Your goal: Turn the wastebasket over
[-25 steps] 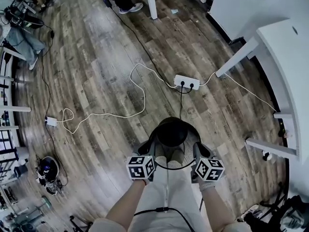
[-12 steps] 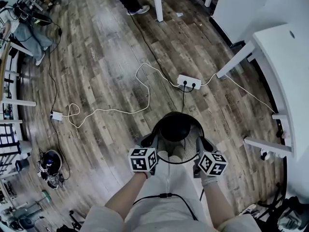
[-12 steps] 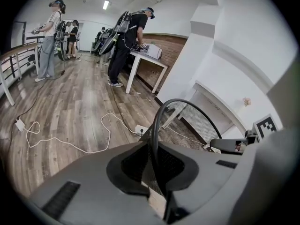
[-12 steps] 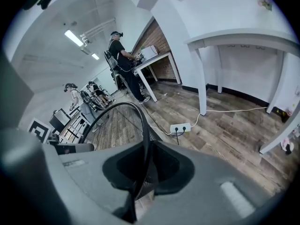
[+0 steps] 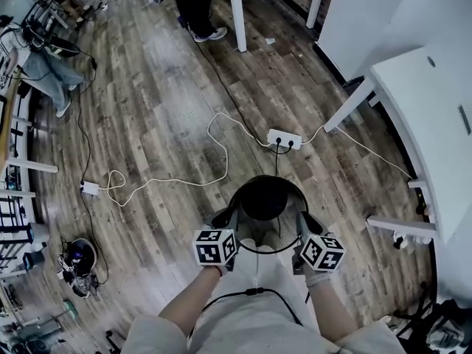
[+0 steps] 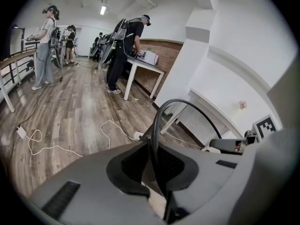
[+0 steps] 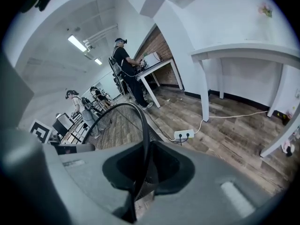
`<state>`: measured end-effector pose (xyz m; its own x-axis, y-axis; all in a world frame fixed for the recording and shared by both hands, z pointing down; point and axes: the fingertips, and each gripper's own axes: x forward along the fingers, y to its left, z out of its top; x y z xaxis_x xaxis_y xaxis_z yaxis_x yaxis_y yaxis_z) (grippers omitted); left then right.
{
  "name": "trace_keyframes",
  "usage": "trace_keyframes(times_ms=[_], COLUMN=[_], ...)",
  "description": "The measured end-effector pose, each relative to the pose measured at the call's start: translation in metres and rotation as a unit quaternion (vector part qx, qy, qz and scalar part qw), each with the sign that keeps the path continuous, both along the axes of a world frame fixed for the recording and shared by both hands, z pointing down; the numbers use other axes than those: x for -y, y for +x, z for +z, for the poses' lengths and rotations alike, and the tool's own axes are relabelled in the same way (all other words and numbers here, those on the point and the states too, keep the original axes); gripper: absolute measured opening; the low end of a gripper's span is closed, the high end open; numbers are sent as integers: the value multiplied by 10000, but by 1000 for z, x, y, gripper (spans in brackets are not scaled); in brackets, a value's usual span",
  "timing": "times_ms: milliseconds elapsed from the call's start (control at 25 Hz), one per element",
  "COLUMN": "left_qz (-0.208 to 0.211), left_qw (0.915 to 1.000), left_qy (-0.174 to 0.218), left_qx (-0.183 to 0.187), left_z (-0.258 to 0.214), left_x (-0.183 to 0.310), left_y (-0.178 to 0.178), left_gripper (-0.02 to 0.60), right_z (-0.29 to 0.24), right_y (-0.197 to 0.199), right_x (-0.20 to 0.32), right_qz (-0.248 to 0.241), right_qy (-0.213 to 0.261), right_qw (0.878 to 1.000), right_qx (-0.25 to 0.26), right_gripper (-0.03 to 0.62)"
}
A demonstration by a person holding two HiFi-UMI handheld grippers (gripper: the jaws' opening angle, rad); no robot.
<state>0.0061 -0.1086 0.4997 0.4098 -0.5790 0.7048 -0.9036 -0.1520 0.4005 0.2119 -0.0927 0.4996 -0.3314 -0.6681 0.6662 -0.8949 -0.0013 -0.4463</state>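
Observation:
In the head view the black mesh wastebasket hangs above the wooden floor in front of the person's legs, held between both grippers. My left gripper is shut on its left rim, and my right gripper is shut on its right rim. In the left gripper view the thin black rim runs straight down between the jaws of the left gripper, with mesh behind it. The right gripper view shows the rim pinched the same way in the right gripper.
A white power strip and its looping white cable lie on the floor just beyond the basket. White tables stand at the right. A small adapter and dark gear lie at the left. People stand at a far table.
Both grippers have risen together with the wastebasket held between them, and the floor now lies farther below it. The grip on the rim looks the same.

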Motion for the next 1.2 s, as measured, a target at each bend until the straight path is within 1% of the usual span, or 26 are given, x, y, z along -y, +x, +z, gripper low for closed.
trace_keyframes(times_ms=[440,640,1000,1200], left_qz=[-26,-35,-14,-28], left_qw=[9996,9995,9975,9959], left_qy=[270,321,702,900], left_qx=[8,42,96,78], left_z=[-63,-86,-135,-153], left_x=[-1,-2,3,8], left_y=[-6,-10,-17,-20], left_gripper=[34,34,34,34], right_z=[-59,-81,-127,-146], right_y=[-6,-10,-17,-20], right_x=[0,1,3,9], right_qz=[-54,-74,-33,-27], right_qy=[225,283,618,818], right_qw=[9997,9995,9980,9966], right_qx=[49,108,161,125], right_gripper=[37,37,37,37])
